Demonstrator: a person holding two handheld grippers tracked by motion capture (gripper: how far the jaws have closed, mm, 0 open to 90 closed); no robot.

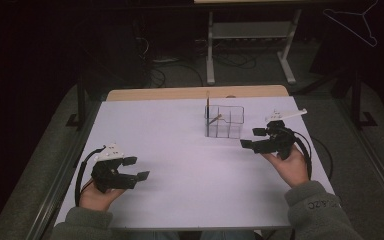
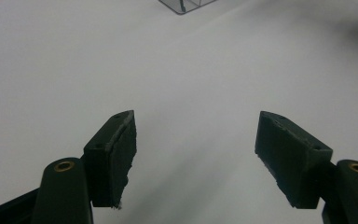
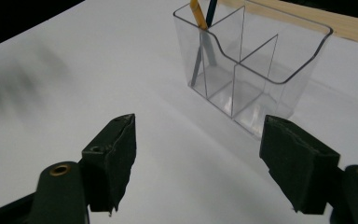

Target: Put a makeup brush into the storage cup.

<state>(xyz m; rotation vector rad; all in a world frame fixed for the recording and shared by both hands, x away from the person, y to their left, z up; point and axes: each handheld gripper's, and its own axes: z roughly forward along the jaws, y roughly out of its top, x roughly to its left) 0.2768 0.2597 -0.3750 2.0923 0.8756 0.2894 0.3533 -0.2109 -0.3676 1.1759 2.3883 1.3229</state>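
Apparently the work looks finished: the clear plastic divided organizer (image 1: 224,121), right of centre in the high view, already holds a yellow pencil (image 3: 196,10) and a dark pen (image 3: 210,11). Right gripper (image 1: 261,137) hovers beside it, left gripper (image 1: 135,169) lower left, both spread and holding nothing.
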